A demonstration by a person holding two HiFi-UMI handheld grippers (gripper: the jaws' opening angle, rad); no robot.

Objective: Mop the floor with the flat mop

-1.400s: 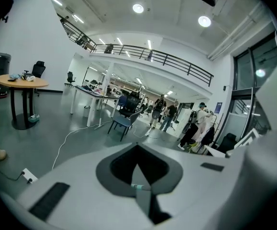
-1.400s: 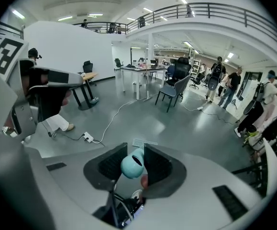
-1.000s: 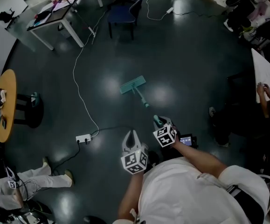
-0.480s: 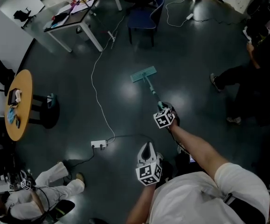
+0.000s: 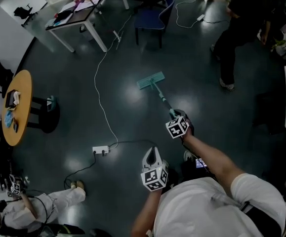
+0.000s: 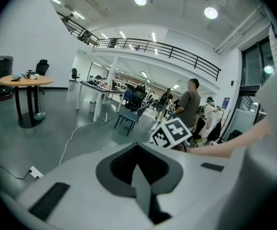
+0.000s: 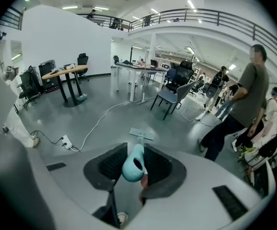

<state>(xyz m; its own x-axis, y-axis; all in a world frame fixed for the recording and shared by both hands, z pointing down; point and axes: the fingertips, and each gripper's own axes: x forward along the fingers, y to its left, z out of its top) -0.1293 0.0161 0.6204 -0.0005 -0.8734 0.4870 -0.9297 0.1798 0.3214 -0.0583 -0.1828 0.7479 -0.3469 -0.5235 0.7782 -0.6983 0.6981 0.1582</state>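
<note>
A teal flat mop lies with its pad (image 5: 150, 80) on the dark floor ahead of me, and its handle (image 5: 161, 98) runs back to my right gripper (image 5: 176, 118). That gripper is shut on the handle's teal end (image 7: 133, 163), and the pad (image 7: 142, 133) shows beyond the jaws in the right gripper view. My left gripper (image 5: 153, 158) hangs lower and nearer my body, away from the mop. Its jaws (image 6: 140, 176) are shut with nothing between them.
A white cable (image 5: 101, 93) runs to a power strip (image 5: 101, 150) left of the mop. A blue chair (image 5: 153, 15) and a white-legged table (image 5: 78, 16) stand behind. A person in dark clothes (image 5: 234, 28) stands at the right, and a round orange table (image 5: 15, 107) at the left.
The view has shifted a little and the mop pad stays ahead on the floor. The person at the right has moved farther back and now stands upright. My left gripper has hardly moved.
</note>
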